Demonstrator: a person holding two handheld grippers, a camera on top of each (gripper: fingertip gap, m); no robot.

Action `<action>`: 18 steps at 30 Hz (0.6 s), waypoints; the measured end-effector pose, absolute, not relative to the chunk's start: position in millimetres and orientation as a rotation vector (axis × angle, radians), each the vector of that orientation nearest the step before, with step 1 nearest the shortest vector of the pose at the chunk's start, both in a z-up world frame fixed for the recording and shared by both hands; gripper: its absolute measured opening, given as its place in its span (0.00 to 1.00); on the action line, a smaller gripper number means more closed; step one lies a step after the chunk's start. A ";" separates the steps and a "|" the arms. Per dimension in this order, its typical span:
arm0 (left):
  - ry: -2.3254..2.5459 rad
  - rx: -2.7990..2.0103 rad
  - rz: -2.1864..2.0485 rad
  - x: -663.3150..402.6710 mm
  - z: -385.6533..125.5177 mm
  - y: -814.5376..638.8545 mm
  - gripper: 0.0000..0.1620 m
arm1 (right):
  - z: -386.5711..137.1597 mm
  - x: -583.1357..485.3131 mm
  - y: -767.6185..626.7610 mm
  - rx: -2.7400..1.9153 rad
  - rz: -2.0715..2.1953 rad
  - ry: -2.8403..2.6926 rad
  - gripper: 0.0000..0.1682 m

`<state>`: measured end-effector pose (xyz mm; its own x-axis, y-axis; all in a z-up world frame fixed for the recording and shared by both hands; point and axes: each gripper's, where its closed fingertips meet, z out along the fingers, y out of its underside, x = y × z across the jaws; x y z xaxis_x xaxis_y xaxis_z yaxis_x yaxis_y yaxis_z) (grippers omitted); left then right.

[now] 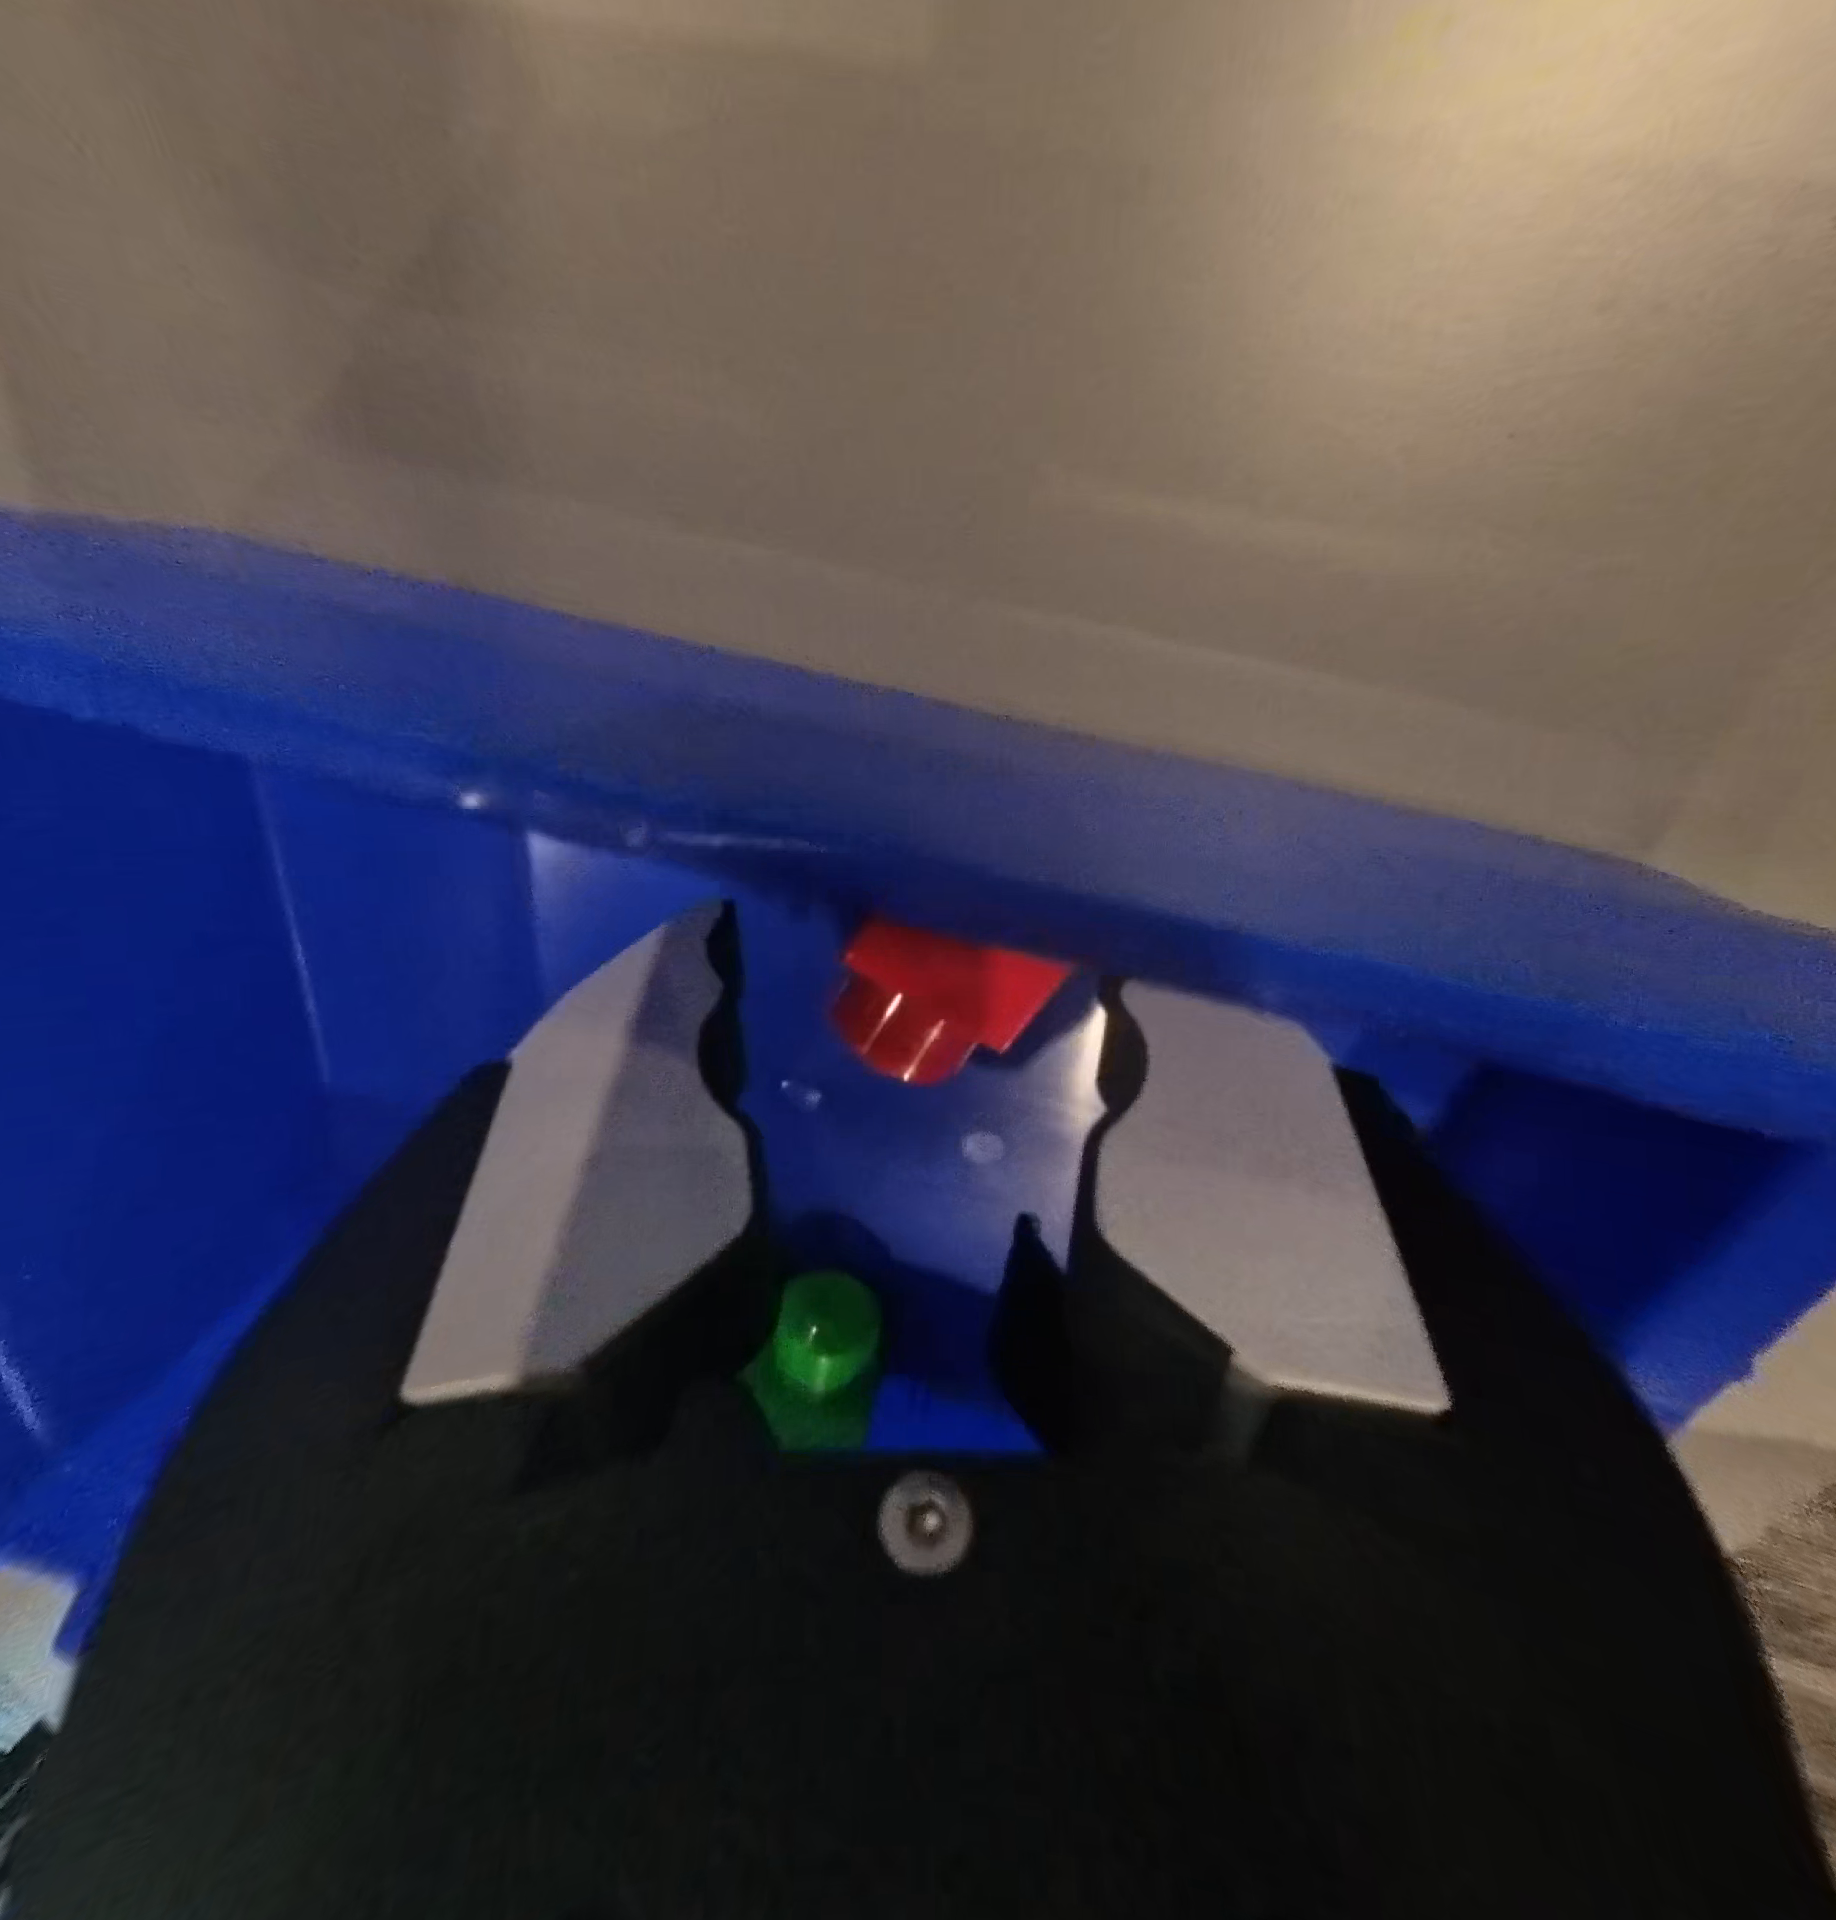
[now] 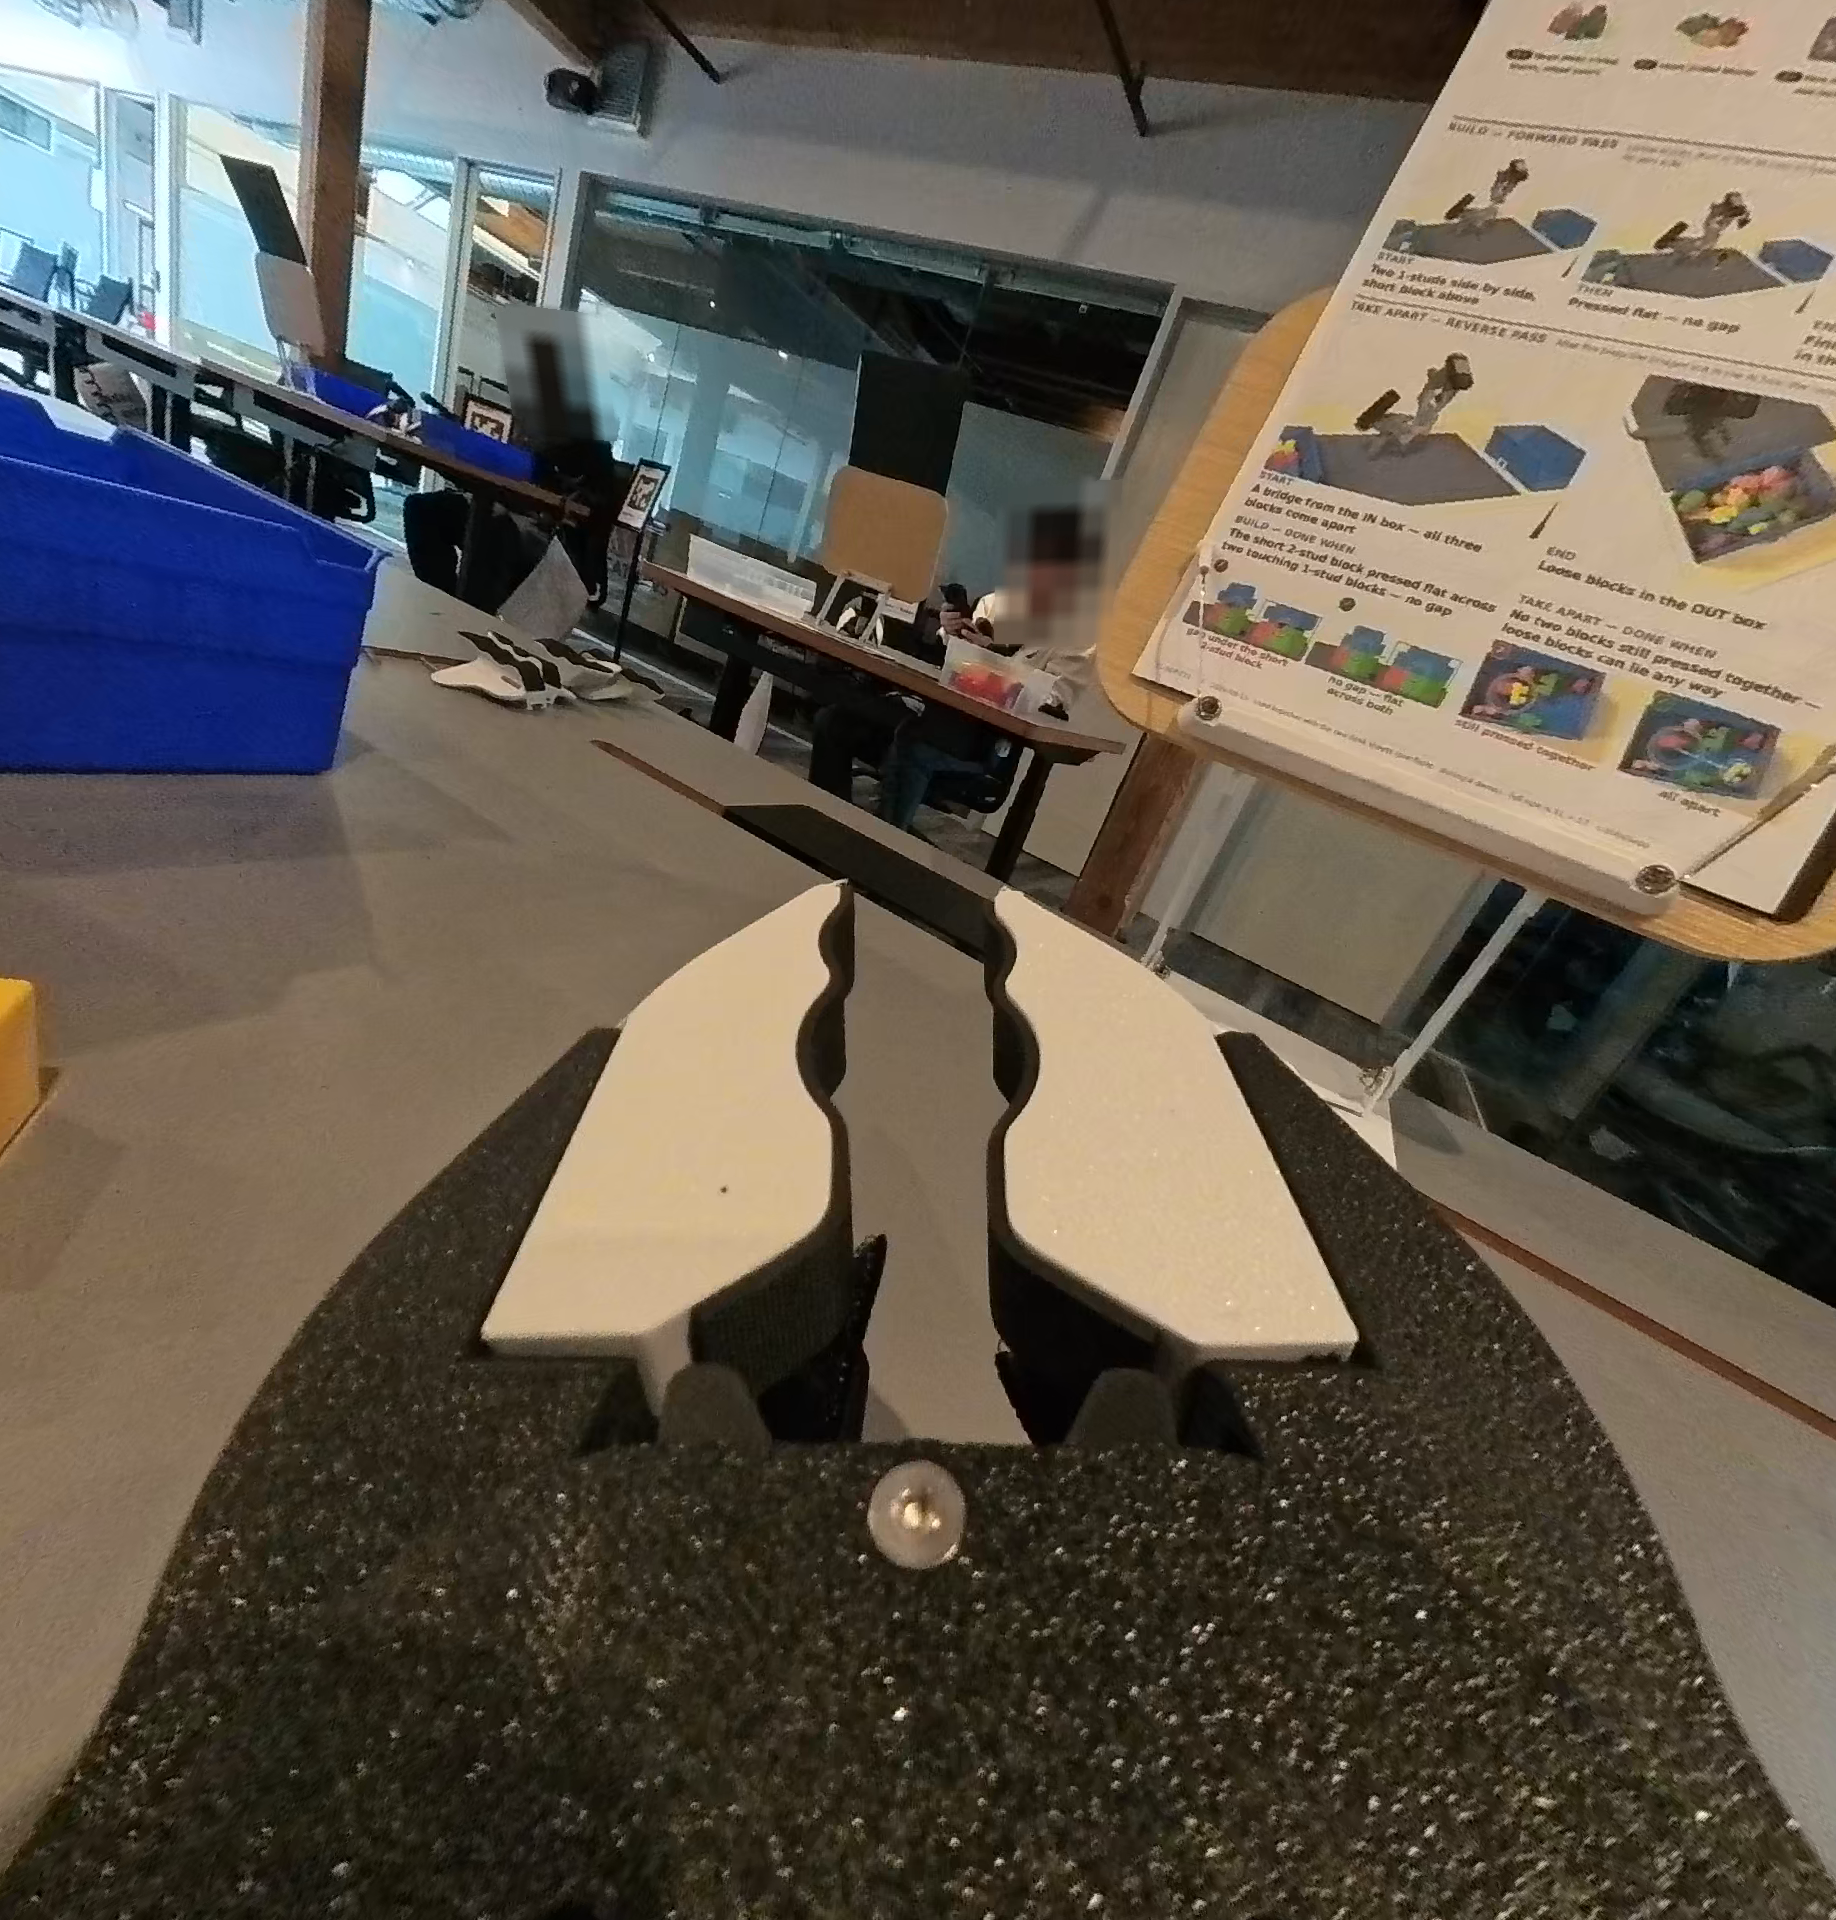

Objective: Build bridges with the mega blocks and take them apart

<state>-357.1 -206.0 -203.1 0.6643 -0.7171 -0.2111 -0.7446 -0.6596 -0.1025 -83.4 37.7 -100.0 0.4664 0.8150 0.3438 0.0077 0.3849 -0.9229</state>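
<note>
Left gripper (image 1: 909, 997) fingers wide inside blue plastic bin (image 1: 893, 790), red block (image 1: 935, 1013) ahead; right gripper (image 2: 919, 914) narrow gap, empty, over grey table (image 2: 270, 935)

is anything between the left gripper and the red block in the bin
Nothing visible. The left gripper is open inside the blue bin, and the red block lies just past its fingertips by the far wall. The green block sits nearer the gripper's base, off that path.

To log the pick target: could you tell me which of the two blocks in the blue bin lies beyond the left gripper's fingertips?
The red block, against the bin's far wall; the green block sits back near the finger bases.
</note>
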 end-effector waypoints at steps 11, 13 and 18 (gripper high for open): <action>0.968 -2.758 0.442 -384.2 -177.0 -231.0 0.26 | -98.6 -82.0 39.1 -1.060 0.634 -0.941 0.14; 0.858 -2.706 0.493 -381.2 -152.4 -233.2 0.26 | -98.3 -81.6 39.4 -1.060 0.636 -0.937 0.13; 0.447 -2.386 0.322 -339.6 -74.3 -204.2 0.26 | -97.4 -79.6 39.4 -1.057 0.634 -0.927 0.13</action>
<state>-339.6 -204.2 -74.3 0.9103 -0.2307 -0.3436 -0.3989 -0.7103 -0.5799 -79.6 39.4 -97.4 0.4848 0.8111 0.3272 -0.0104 0.3795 -0.9251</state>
